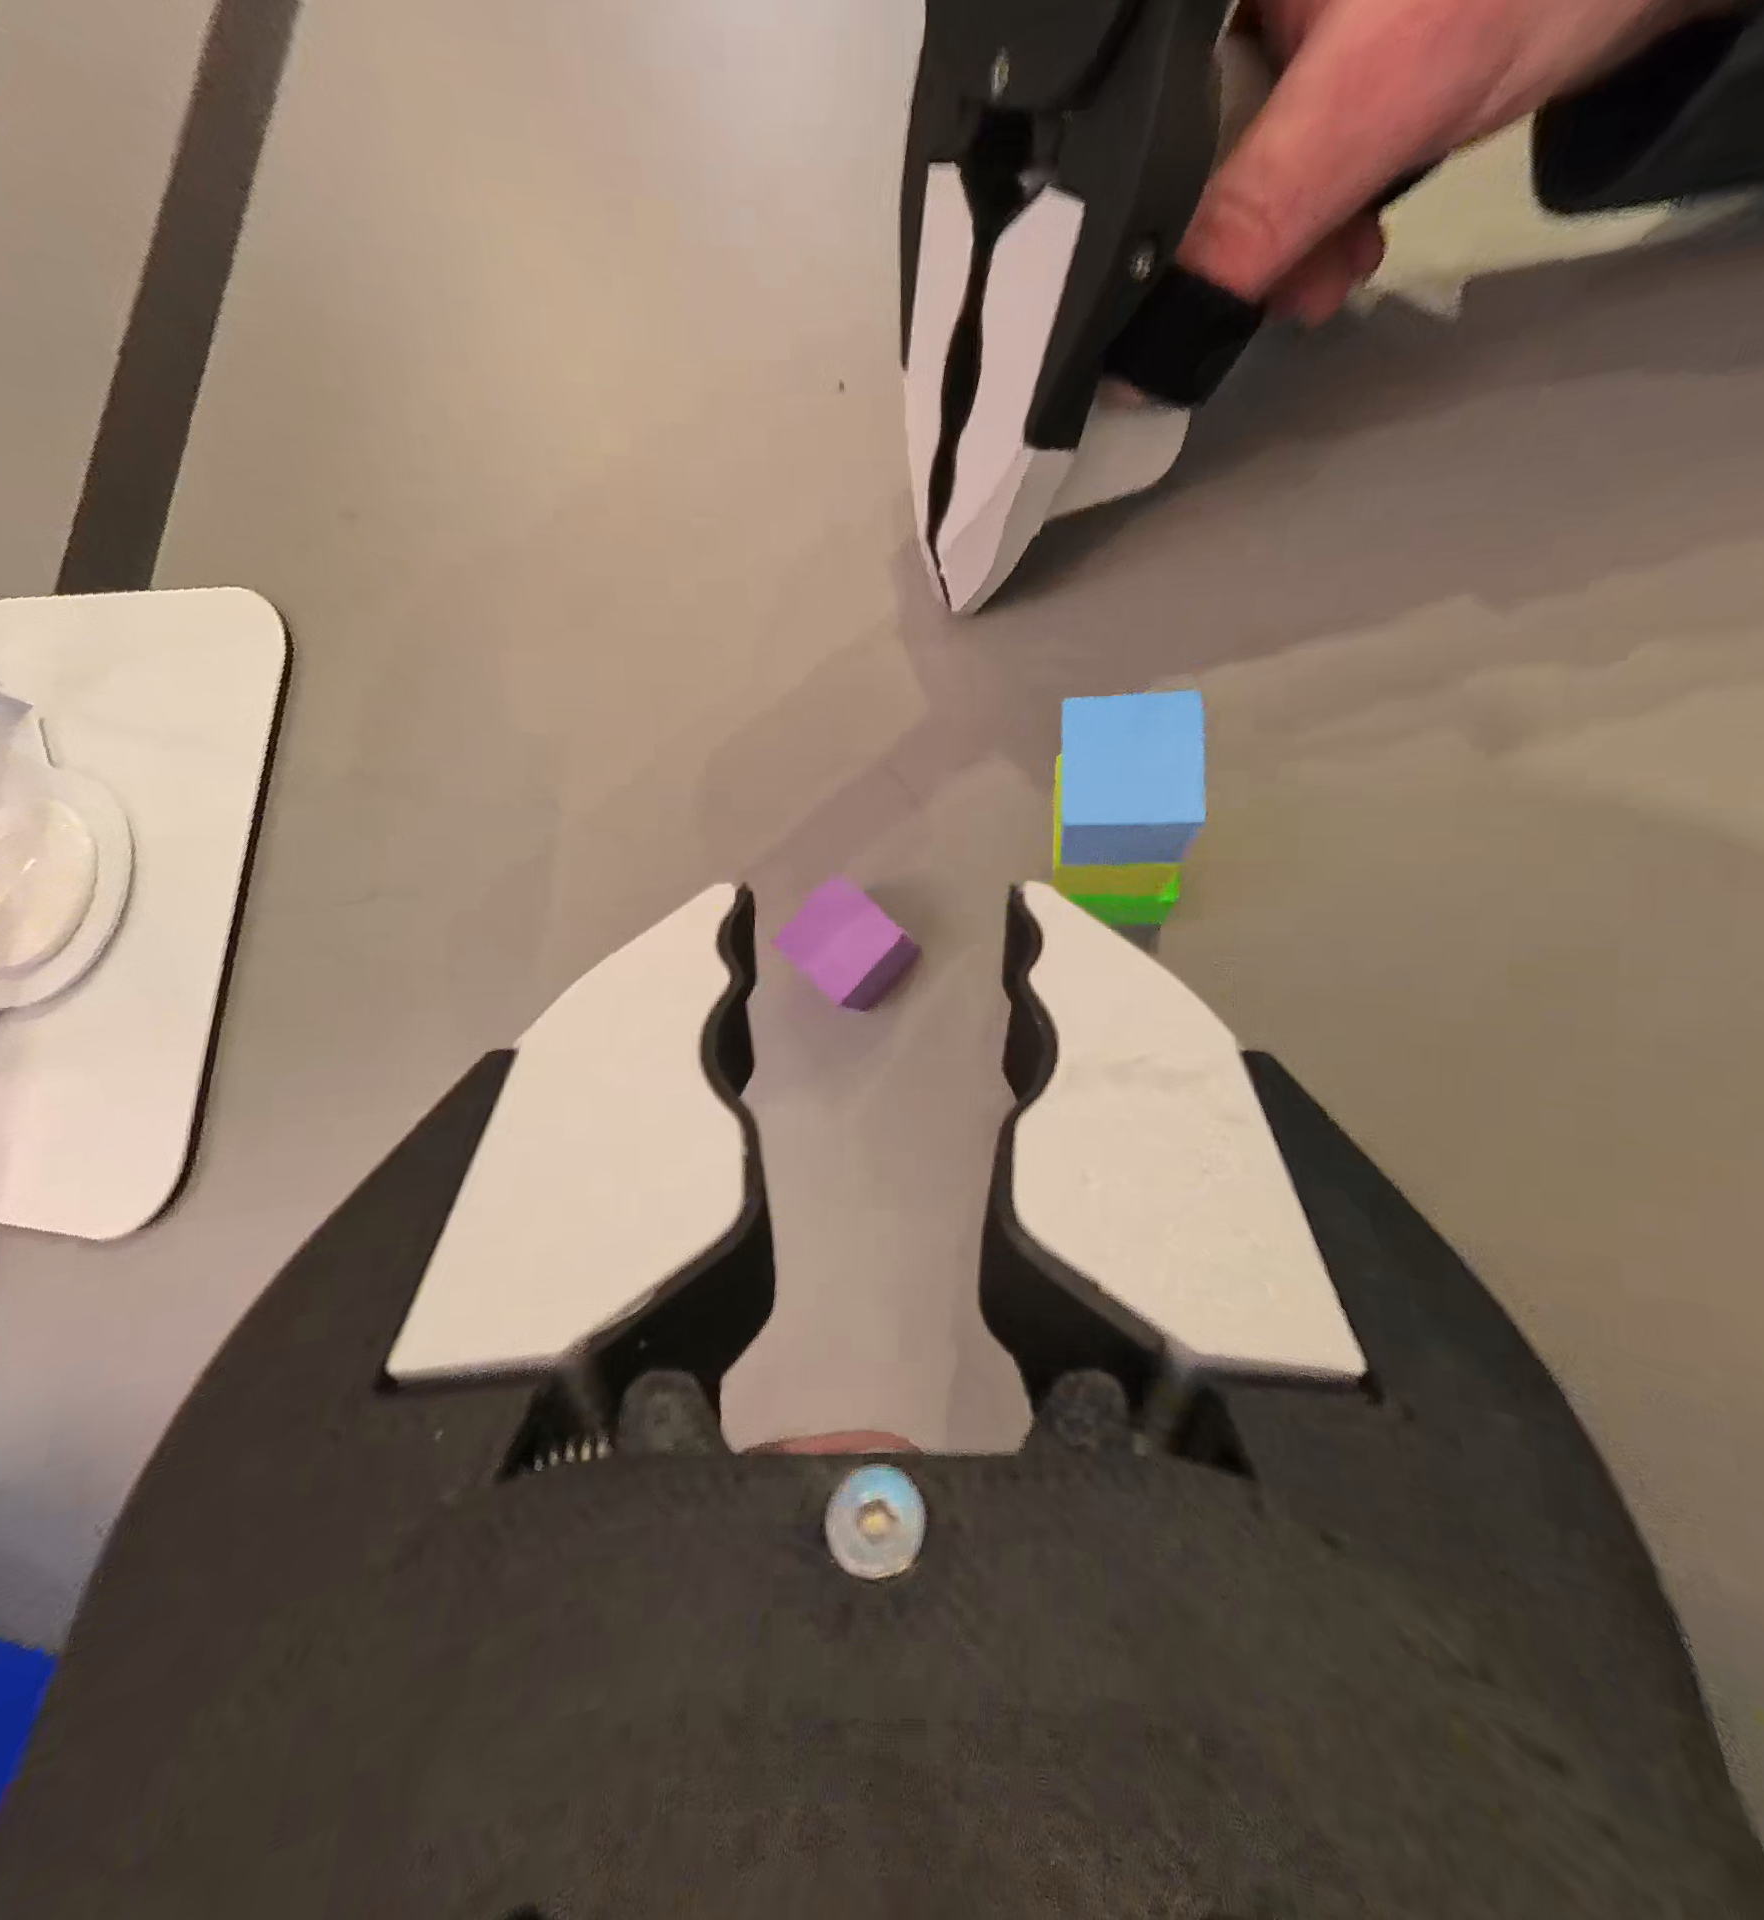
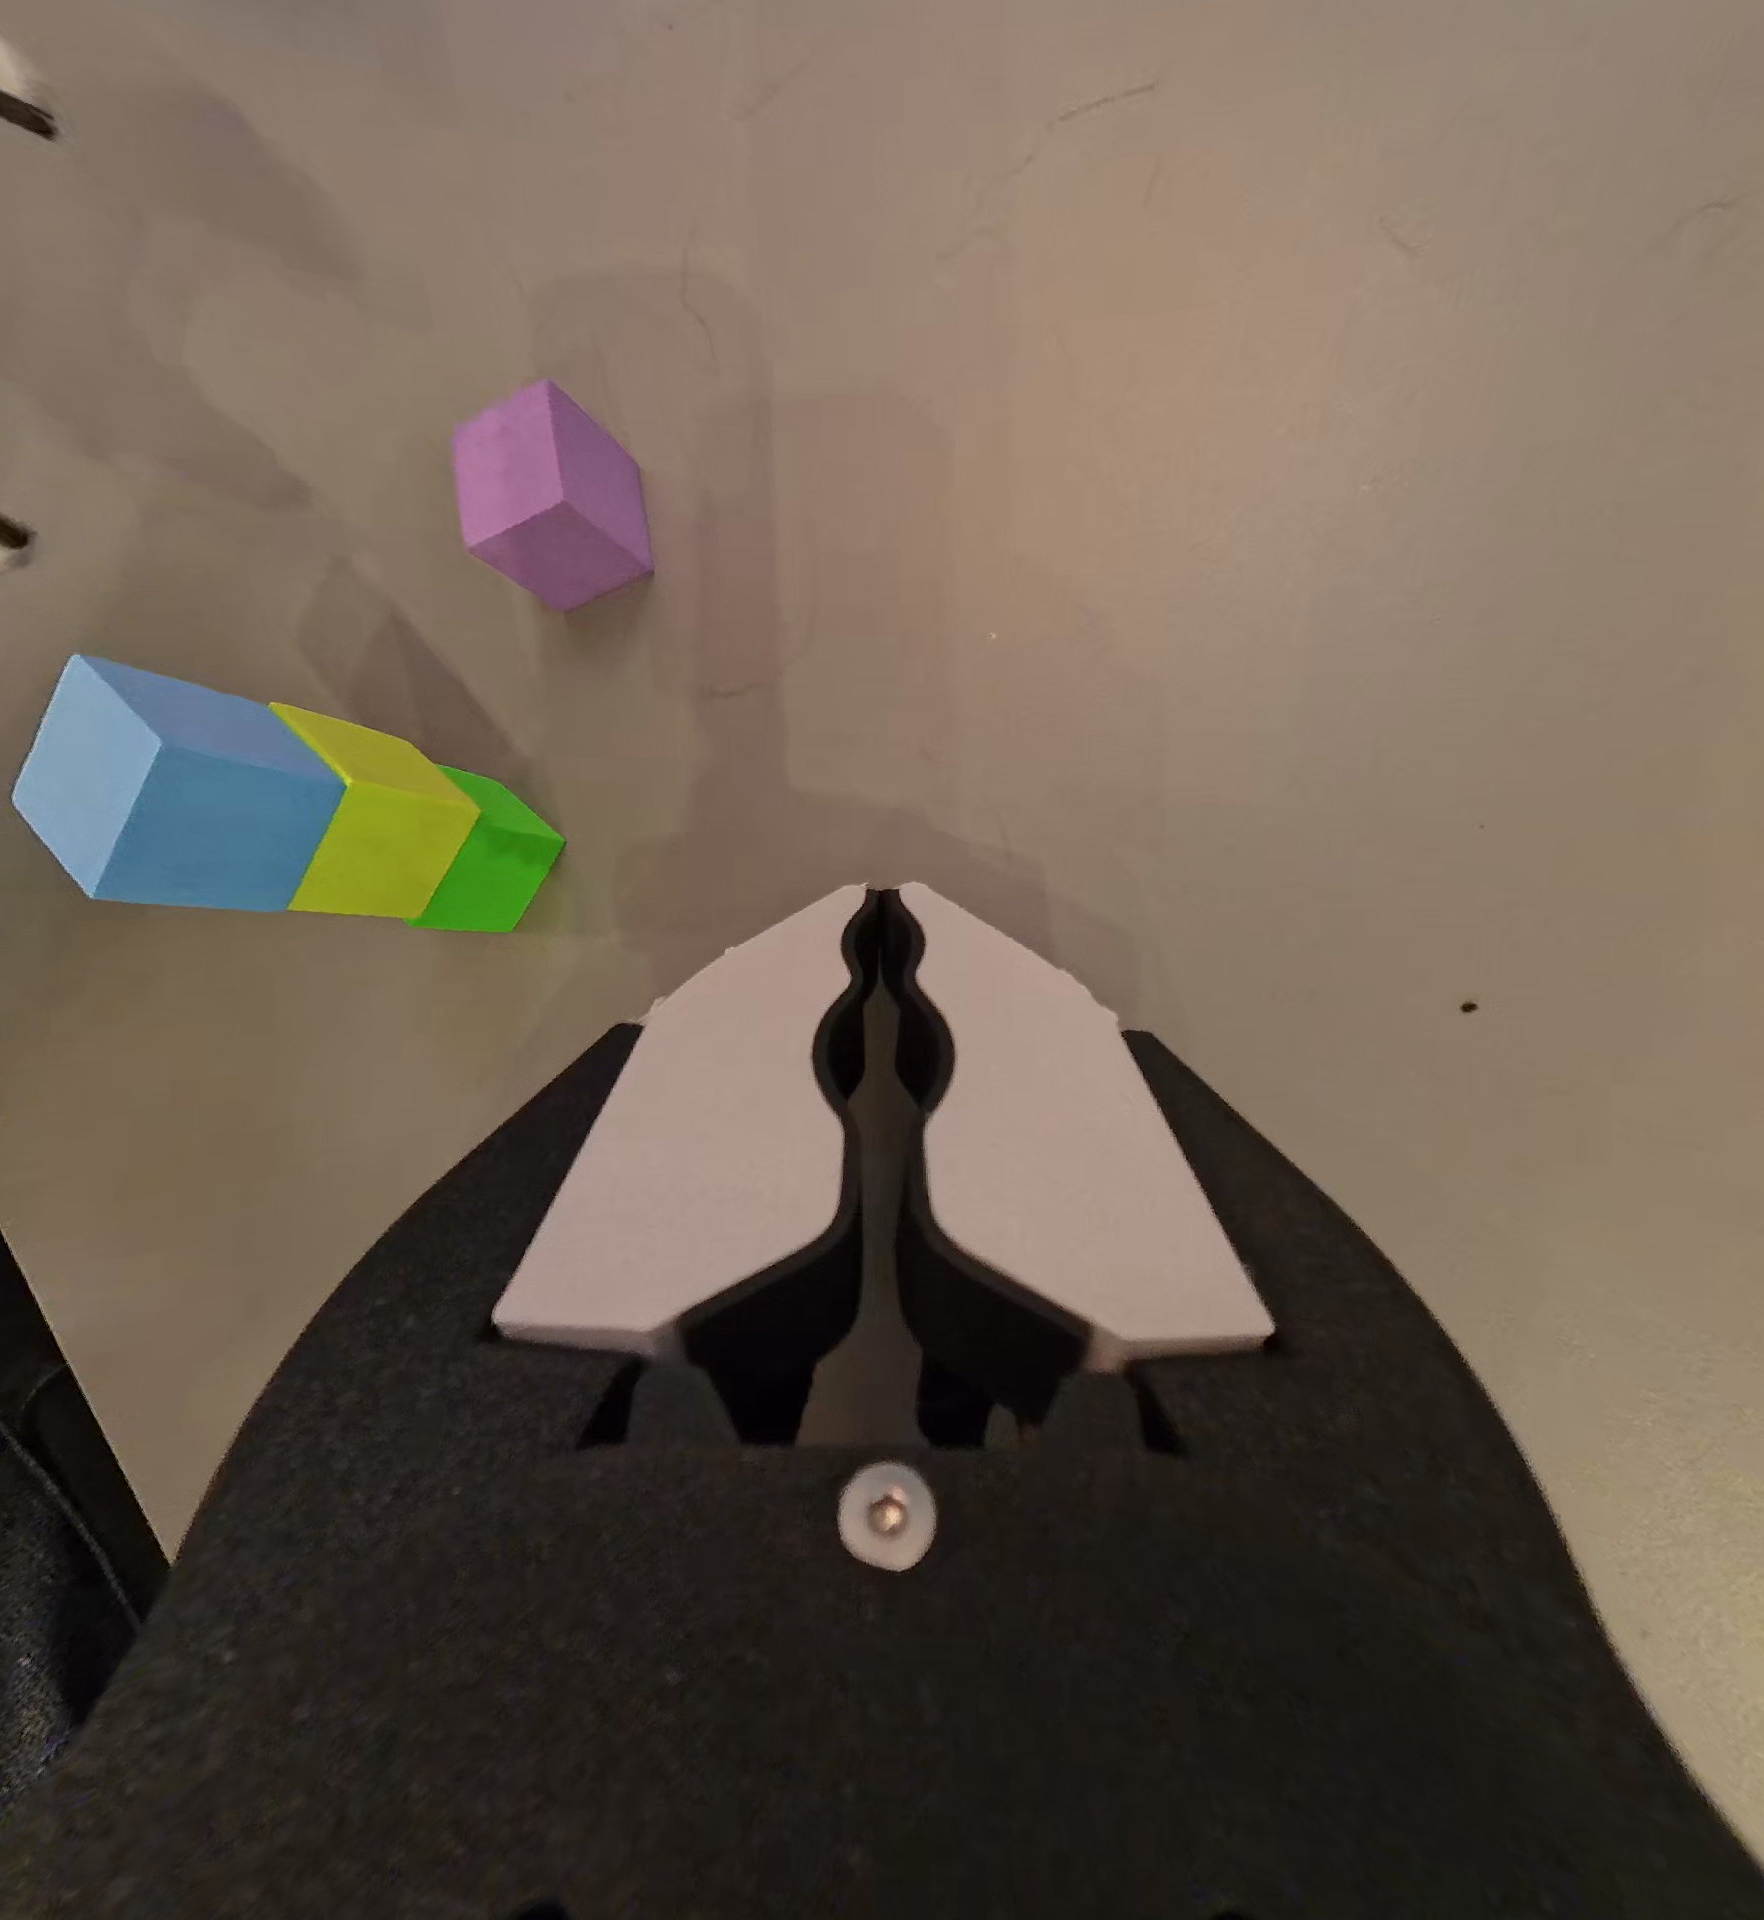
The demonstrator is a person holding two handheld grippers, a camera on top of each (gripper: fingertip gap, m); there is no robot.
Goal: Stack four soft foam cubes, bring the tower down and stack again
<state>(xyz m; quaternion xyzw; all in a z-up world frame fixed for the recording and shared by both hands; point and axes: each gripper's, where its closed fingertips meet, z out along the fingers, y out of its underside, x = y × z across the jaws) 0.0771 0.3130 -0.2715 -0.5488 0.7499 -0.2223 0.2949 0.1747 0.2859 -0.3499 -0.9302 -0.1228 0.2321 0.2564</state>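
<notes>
Fingers of the left gripper stand wide apart with nothing gripped; the purple cube lies on the table just ahead between the tips, nearer the left finger and untouched, likely the next pick. Ahead and right stands the three-cube tower: blue cube on yellow-green cube on green cube. Farther off, the right gripper hangs closed and empty, apparently kept clear of the tower.
</notes>
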